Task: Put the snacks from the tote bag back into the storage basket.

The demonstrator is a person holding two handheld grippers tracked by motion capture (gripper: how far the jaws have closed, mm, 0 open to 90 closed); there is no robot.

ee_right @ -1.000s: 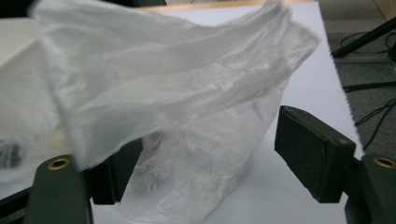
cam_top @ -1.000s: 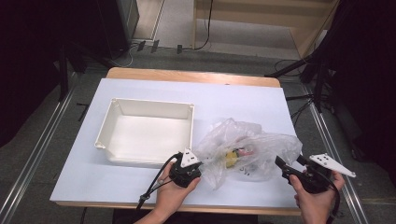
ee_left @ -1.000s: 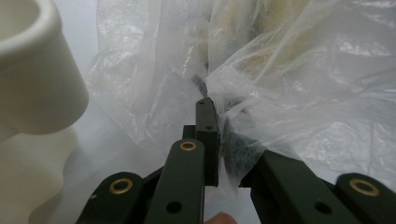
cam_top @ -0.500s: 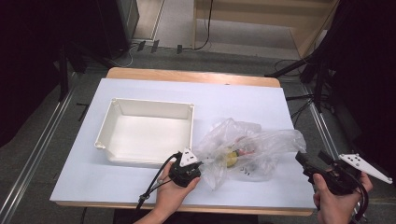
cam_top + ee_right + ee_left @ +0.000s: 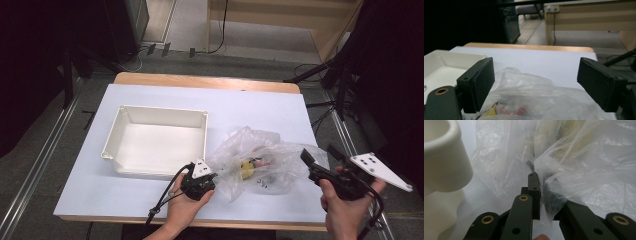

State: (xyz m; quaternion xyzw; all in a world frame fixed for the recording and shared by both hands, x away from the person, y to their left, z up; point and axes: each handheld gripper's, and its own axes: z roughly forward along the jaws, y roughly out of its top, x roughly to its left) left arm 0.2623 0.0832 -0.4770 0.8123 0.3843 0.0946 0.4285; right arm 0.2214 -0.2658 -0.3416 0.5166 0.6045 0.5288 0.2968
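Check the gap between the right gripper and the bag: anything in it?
Nothing: in the high view the right gripper hangs open over the bag edge; bare air shows between its jaws.

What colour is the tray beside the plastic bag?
White, or slightly off-white. The tray shows best in the high view, left of the clear plastic bag.

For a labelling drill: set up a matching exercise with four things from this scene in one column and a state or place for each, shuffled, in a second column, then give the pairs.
Things:
1. left gripper
2. right gripper
3. white plastic tray
4. clear plastic bag

States or places:
A. lies crumpled on the table, small items inside
B. jaws wide apart, nothing between them
C. stands empty, left of the bag
D. jaws pinched shut on the bag's film

Pairs: 1-D, 2-B, 3-C, 4-A
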